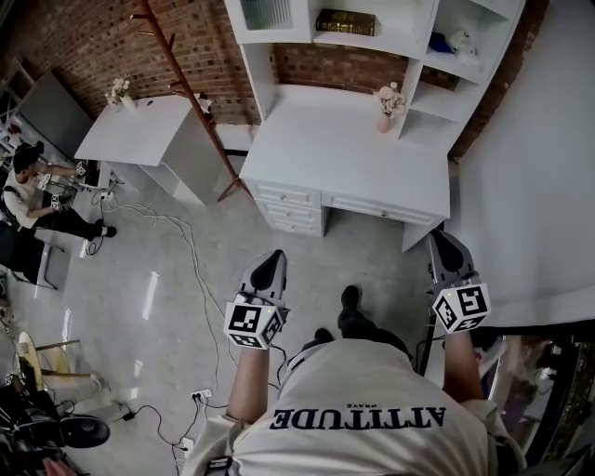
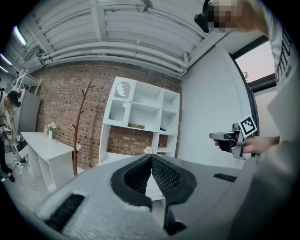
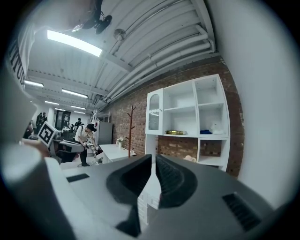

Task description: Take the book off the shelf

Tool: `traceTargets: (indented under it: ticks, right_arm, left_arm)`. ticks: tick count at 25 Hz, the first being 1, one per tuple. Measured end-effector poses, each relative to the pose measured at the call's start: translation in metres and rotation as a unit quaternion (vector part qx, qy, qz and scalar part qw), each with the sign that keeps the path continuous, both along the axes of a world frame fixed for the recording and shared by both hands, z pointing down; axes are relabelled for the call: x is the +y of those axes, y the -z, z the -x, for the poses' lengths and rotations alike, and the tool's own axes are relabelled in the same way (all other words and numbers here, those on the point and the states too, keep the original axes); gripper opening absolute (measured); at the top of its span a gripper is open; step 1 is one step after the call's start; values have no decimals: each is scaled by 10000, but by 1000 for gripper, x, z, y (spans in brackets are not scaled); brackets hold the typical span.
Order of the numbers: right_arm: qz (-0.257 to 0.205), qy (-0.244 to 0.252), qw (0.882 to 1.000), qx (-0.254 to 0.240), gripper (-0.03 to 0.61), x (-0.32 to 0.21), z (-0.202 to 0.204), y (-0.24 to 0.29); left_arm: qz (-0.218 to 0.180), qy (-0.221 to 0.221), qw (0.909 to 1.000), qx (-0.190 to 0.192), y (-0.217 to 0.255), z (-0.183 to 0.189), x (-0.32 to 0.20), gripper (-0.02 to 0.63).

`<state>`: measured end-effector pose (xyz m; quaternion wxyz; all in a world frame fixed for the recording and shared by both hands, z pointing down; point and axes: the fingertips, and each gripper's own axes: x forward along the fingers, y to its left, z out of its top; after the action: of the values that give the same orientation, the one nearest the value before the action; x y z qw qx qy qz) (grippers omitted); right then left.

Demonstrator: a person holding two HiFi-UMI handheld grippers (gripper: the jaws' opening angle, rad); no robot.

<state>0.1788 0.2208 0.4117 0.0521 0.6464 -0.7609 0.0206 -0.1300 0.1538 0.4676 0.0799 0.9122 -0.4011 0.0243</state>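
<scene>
My left claw and right claw are both empty, jaws pressed together, well short of the white bench. The book lies flat in the middle compartment of the shelf above it. Its cover print is too small to read, and the head view cuts off the shelf's top. I cannot make out a blue thing and a pale one in the right compartment. Bare floor lies open ahead. The wall runs close beside my right claw, and a coat stand leans left of the shelf.
</scene>
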Motion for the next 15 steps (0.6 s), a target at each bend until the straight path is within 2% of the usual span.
traceTargets:
  ticks: [7, 15]
  right_arm:
    - [91, 99, 9999, 19, 34, -40, -23, -9]
    - [105, 260, 9996, -62, 34, -101, -51, -18]
  left_arm:
    - [-17, -36, 10000, -71, 2, -25, -32, 26]
    - [38, 134, 9998, -144, -3, -50, -82, 25]
